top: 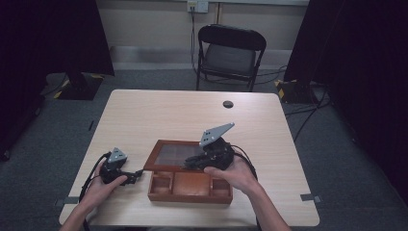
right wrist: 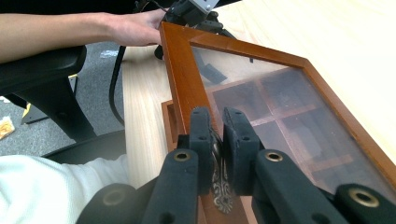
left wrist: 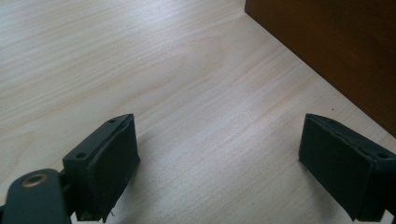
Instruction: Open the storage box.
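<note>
Lifting glass-paned lid of wooden box at near edge of surface. Right tongs pinching metal clasp on lid's front rail. Left tongs spread, just beside box. Lid likely stiff, hinged, glass fragile; grip frame.

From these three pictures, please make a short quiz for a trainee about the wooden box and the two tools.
1. True or false: the right tool is shut on the metal clasp of the box lid.
2. Is the lid raised or lying flat on the wooden box?
3. The left tool is: A) shut on the lid; B) open above the table, beside the box; C) inside a compartment.

Key
1. True.
2. Raised: the glass-panelled lid is tilted up, and the compartments show beneath it.
3. B.
</note>
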### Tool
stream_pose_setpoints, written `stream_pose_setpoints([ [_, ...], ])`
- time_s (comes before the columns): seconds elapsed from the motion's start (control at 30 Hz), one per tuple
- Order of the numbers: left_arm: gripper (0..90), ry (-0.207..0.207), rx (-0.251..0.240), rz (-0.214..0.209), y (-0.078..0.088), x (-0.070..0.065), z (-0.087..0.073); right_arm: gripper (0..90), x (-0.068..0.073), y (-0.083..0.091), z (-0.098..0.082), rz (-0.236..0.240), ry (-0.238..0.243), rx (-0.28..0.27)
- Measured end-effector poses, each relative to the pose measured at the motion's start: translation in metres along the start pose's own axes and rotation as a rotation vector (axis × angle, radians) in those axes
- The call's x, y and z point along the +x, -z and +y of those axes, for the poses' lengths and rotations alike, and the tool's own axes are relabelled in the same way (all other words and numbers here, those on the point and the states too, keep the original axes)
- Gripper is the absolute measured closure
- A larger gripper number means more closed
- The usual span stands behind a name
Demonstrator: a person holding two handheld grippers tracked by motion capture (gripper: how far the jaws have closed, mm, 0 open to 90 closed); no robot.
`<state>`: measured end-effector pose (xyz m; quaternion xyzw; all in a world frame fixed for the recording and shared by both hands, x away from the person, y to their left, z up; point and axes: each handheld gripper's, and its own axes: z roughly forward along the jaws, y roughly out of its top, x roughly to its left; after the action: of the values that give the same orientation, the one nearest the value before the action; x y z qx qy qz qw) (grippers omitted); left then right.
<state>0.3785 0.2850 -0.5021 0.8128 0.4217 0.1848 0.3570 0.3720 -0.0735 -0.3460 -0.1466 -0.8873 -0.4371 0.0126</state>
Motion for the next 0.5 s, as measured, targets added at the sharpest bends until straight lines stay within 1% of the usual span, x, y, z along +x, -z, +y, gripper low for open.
stream_pose_setpoints([
  [0.3, 11.1, 0.004, -0.001, -0.001, -0.0001, -0.0002, -0.0001, 82.8, -0.0026, 0.0022, 0.0046, 0.001, 0.001, 0.002],
  [0.5, 11.1, -0.002, 0.003, -0.001, 0.0001, 0.0001, 0.0000, 82.9, -0.0040, 0.0033, 0.0066, 0.003, -0.001, 0.003],
])
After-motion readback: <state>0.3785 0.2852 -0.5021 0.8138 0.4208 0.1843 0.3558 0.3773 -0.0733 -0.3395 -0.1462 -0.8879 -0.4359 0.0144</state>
